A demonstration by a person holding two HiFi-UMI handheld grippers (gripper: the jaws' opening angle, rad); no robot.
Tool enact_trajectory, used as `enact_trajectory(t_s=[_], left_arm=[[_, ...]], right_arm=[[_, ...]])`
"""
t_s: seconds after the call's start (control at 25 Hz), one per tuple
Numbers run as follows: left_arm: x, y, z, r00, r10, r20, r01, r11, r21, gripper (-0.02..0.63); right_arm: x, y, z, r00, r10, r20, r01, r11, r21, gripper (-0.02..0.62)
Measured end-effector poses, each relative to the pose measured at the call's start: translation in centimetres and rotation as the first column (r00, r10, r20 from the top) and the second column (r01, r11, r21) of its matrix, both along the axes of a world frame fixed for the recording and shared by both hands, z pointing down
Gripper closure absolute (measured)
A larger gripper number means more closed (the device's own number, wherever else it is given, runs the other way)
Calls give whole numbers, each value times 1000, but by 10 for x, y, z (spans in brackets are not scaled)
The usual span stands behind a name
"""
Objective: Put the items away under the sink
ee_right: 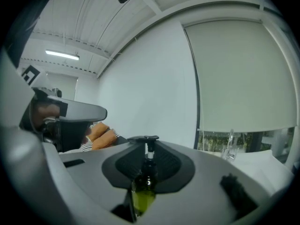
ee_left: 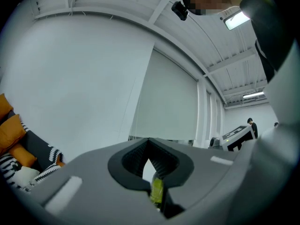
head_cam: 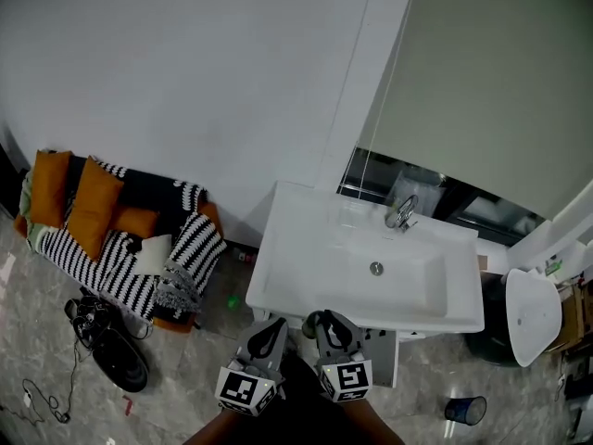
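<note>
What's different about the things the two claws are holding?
The bottle in the right claw is tall and green, and its pump top reaches the tips. The thing in the left claw is small and yellow-green, and it sits low, too hidden to name. Both are greenish and look gripped.

We see our left gripper (ee_left: 149, 142) with a small yellow-green thing (ee_left: 156, 191) pinched low between its jaws, orange cushions (ee_left: 9, 130) far left.
</note>
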State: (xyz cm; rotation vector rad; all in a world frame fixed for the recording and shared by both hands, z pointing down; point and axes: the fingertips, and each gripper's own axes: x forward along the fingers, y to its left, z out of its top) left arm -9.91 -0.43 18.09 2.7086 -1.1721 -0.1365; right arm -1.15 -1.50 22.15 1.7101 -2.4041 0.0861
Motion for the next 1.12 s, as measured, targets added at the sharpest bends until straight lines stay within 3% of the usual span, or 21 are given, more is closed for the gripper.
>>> enact_trajectory(t_s=[0.64, 1.12], left_arm=[[31, 25, 9, 996, 86, -2, -86, 996, -22, 598], [53, 73, 11, 998, 60, 12, -60, 998, -28, 598]], right_arm=[[26, 39, -10, 998, 59, 4, -59, 998, 22, 525], [55, 93, -14, 998, 51, 25, -52, 998, 35, 525]])
